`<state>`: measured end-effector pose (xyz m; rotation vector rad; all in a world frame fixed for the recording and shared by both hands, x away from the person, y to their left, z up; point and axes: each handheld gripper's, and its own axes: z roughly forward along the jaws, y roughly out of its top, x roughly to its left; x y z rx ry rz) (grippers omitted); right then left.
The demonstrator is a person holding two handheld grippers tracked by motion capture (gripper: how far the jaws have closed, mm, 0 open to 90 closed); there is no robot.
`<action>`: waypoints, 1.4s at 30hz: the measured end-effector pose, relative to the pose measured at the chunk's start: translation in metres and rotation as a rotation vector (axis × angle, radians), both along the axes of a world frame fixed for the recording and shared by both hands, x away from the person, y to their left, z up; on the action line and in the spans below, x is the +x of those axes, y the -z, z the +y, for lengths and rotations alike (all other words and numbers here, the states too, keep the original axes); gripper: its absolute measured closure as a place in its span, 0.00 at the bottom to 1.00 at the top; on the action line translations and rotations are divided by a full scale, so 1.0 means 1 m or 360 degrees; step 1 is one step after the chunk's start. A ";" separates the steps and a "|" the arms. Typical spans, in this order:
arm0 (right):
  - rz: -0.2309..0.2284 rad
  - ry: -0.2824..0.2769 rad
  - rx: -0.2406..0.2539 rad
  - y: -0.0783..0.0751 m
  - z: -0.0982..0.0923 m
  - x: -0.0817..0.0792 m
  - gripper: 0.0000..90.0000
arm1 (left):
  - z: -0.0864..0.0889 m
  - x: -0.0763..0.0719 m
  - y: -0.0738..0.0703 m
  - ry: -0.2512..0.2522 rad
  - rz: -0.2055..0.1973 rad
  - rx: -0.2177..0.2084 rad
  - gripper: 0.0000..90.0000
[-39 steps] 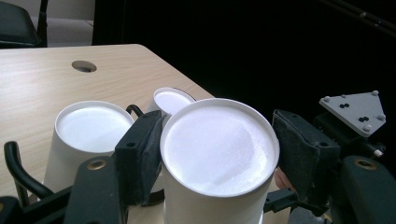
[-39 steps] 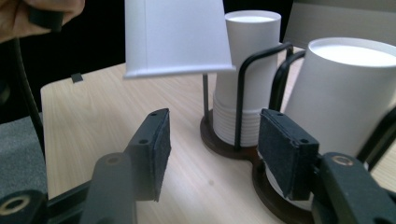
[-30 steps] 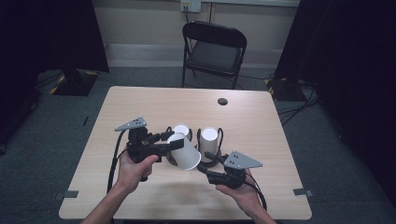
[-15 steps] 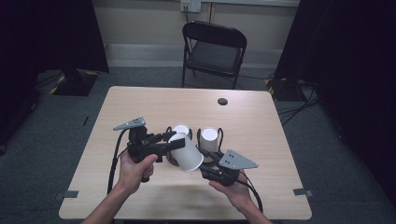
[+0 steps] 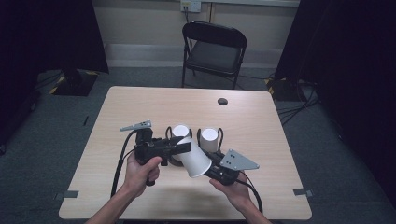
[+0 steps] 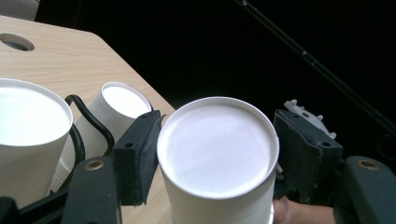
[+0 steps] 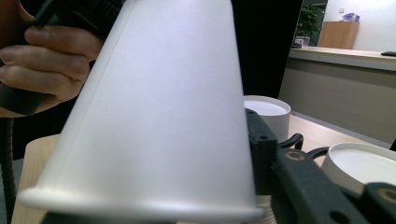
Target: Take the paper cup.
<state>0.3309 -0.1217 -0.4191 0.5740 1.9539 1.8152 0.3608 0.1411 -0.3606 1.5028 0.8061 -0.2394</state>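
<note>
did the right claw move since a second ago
Yes. In the high view the right claw has slid left, toward the tilted paper cup and away from the table's right edge; its jaws have just been closing around that cup.

A light wooden table with rounded corners (image 5: 140, 112) stands on a grey carpeted floor (image 5: 56, 121). A small round dark hole (image 5: 222, 101) sits in the tabletop near its far edge, right of centre. Beyond the far edge a black folding metal chair (image 5: 214, 51) faces the table, in front of a pale wall (image 5: 140, 23) with a white socket plate (image 5: 190, 5) high up. Black curtains (image 5: 42, 37) hang at far left and along the right side. Dark cables (image 5: 294, 105) lie on the floor at the right.
</note>
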 end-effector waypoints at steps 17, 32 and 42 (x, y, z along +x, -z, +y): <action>0.0002 0.0053 -0.0037 -0.008 -0.010 -0.001 0.94 | -0.002 0.003 0.008 -0.0035 -0.0036 0.0072 0.30; 0.0192 0.0078 -0.0114 -0.011 -0.019 0.001 0.97 | 0.000 0.002 0.007 -0.0186 -0.0175 0.0272 0.31; 0.0348 0.0042 -0.0188 -0.011 -0.021 0.002 0.97 | 0.006 -0.001 0.007 -0.0214 -0.0278 0.0395 0.28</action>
